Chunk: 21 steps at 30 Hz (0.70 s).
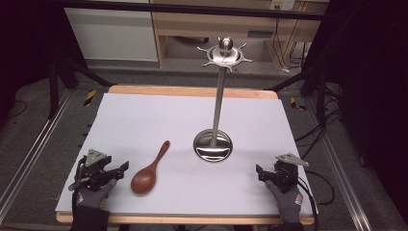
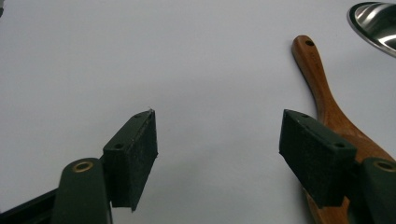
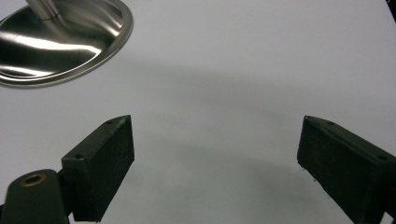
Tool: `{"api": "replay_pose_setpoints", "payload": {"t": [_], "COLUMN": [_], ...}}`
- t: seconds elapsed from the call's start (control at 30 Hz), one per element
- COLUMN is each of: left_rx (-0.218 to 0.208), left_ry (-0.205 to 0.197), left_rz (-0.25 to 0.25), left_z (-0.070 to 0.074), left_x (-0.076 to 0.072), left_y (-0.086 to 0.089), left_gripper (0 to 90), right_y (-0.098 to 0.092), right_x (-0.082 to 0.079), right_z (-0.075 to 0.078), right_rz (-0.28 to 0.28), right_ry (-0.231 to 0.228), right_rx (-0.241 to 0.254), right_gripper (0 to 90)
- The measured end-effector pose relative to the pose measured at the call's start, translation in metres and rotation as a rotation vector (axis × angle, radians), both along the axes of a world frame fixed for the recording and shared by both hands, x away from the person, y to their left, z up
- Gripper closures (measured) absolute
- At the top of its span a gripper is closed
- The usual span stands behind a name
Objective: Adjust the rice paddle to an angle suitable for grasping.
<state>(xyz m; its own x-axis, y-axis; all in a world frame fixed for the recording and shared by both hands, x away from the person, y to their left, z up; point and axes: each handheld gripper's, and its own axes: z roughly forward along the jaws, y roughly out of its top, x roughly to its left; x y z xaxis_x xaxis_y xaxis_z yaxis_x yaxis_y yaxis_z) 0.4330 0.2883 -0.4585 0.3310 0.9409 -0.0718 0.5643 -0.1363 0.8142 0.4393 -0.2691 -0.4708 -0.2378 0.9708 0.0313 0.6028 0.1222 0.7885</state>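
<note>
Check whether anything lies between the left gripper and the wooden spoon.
Nothing visible does. The left gripper rests open on the white sheet, with the wooden spoon lying flat just beside it. The metal stand is farther off.

Even overhead light falls bright on the white table sheet, while the surroundings sink into darkness. Glare streaks the shiny round steel stand base. Soft shadows; gripper views are slightly grainy.

Spoon bowl behind jaw; stand base cropped
</note>
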Motion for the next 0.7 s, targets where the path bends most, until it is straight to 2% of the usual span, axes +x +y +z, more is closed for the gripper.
{"api": "replay_pose_setpoints", "payload": {"t": [0.33,0.7], "left_rx": [-0.003,0.011], "left_ry": [0.002,0.006], "left_rz": [-0.026,-0.082], "left_z": [0.006,0.016], "left_x": [-0.003,-0.005], "left_y": [-0.006,-0.018], "left_gripper": [29.5,29.8], "right_y": [0.002,0.003], "right_x": [-0.001,-0.002], "right_z": [0.000,0.000], "right_rz": [0.012,0.000], "right_ry": [0.017,0.033], "right_rx": [0.004,0.008], "right_gripper": [11.3,11.3]}}
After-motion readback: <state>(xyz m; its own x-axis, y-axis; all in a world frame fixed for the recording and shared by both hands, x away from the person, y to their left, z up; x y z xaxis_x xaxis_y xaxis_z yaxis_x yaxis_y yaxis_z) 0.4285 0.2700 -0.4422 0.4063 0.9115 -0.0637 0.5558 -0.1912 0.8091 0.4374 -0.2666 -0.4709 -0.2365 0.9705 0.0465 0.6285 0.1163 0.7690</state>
